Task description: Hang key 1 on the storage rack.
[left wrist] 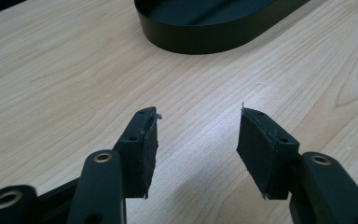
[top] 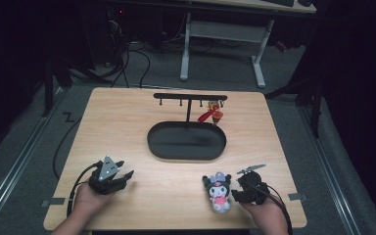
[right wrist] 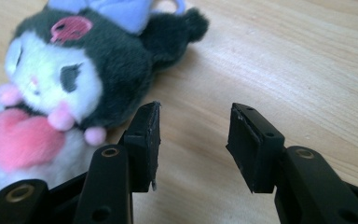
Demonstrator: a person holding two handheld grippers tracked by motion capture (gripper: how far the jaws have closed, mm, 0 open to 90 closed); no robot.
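A small plush toy [top: 219,192] with a black hood, white face, lilac bow and pink heart lies on the wooden table [top: 127,127] near the front right. In the right gripper view the plush toy [right wrist: 70,79] lies just left of the jaws. My right gripper [right wrist: 193,123] is open with only bare wood between its jaws; in the high view my right gripper [top: 242,177] rests beside the toy. My left gripper [top: 126,172] sits at the front left, held by a hand, and in its own view my left gripper [left wrist: 199,126] is open over bare wood.
A black oval tray [top: 161,146] lies at the table's middle, and its near wall [left wrist: 205,39] shows ahead of the left jaws. Behind it stands a black T-shaped hook rack [top: 190,97] with a red and yellow charm [top: 213,113] hanging at its right end.
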